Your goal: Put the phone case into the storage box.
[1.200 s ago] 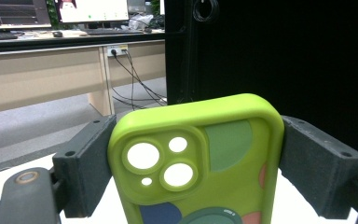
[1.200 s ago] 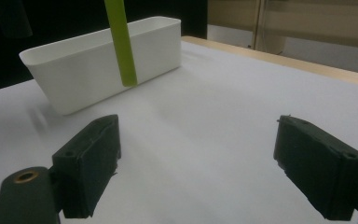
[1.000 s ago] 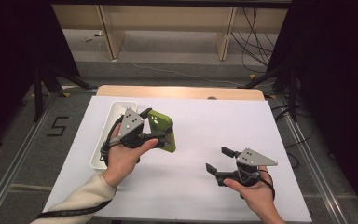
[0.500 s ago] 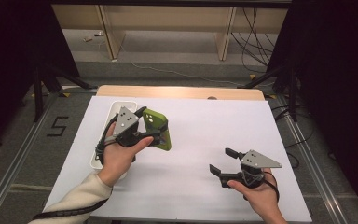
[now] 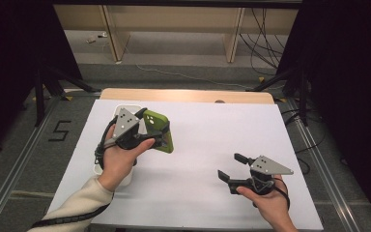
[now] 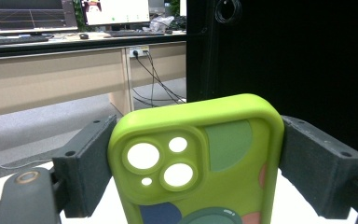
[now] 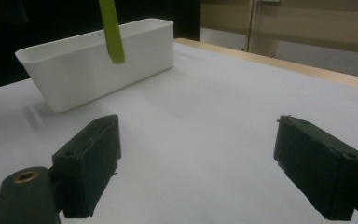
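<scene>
Phone case (image 5: 158,130) in lime green is being held across its width by the left gripper (image 5: 160,136), lifted off the white sheet (image 5: 212,145) at the left of the table. Just to its left, the white bin (image 5: 107,107) is lying partly hidden beneath the hand, so the left gripper is judged by far the nearer tool for a drop into it. In the left gripper view the case (image 6: 200,163) is being shown back-on, long axis running away from the jaws, with camera cut-outs and muted coloured patches. Farther right, the right gripper (image 5: 232,169) is being kept low over the sheet, its jaws spread wide with nothing between them, well apart from the case
</scene>
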The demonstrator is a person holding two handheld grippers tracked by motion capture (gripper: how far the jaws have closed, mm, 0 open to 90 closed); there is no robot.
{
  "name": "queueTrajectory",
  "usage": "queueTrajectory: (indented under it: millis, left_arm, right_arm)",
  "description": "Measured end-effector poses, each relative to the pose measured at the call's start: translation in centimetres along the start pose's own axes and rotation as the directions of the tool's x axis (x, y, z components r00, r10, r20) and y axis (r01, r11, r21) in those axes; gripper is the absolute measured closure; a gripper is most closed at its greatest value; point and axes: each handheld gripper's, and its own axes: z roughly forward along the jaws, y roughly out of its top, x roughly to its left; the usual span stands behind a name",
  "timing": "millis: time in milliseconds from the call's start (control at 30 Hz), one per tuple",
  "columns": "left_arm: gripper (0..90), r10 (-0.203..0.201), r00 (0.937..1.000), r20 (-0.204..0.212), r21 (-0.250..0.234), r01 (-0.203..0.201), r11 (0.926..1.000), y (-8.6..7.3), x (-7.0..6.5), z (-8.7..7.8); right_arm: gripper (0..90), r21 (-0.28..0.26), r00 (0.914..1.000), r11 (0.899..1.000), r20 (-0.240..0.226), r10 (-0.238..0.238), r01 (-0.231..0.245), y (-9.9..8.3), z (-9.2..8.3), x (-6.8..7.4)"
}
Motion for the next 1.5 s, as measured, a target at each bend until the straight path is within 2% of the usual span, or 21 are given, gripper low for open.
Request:
queueTrajectory:
  millis: [1500]
  left_arm:
    - [15.4, 0.005, 0.9964, -0.084, 0.000, -0.005, 1.0000, 1.1, 2.5, -0.6]
  right_arm:
    - [15.8, -0.008, 1.0000, 1.000, 0.005, 0.007, -0.007, -0.1, -0.1, -0.1]
